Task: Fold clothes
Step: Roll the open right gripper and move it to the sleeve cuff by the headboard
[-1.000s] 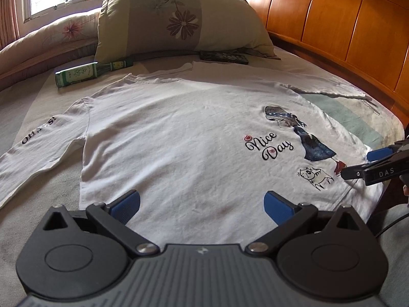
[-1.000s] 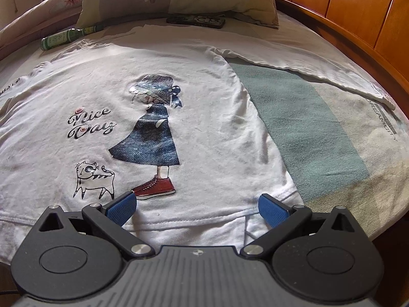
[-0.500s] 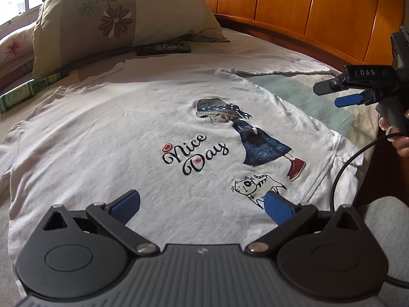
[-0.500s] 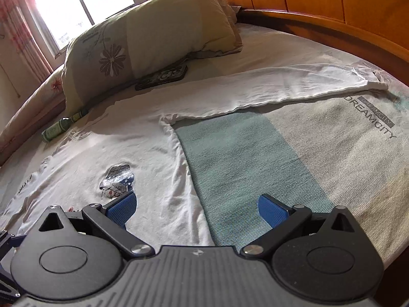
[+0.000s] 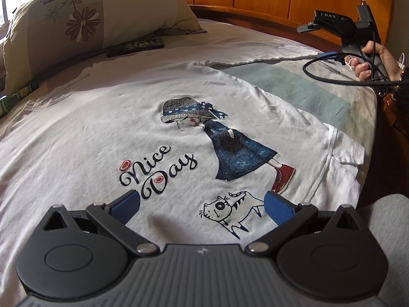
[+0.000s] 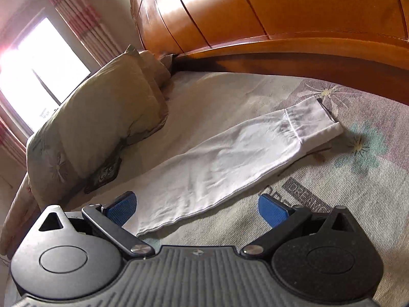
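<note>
both claws spread, empty; right claw (image 6: 196, 207) over the sleeve (image 6: 230, 158) may bunch the white long-sleeve shirt (image 5: 102, 138) if it grabs one layer.

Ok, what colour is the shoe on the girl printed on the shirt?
Red, with a pale sole; the shoe on the shirt shows best in the left wrist view.

One white shirt (image 5: 107, 138) lay on the bed, with one pillow (image 5: 84, 23) and one dark flat case (image 5: 135, 47). Two grippers showed, left gripper (image 5: 202, 204) and right gripper (image 6: 196, 204).
</note>
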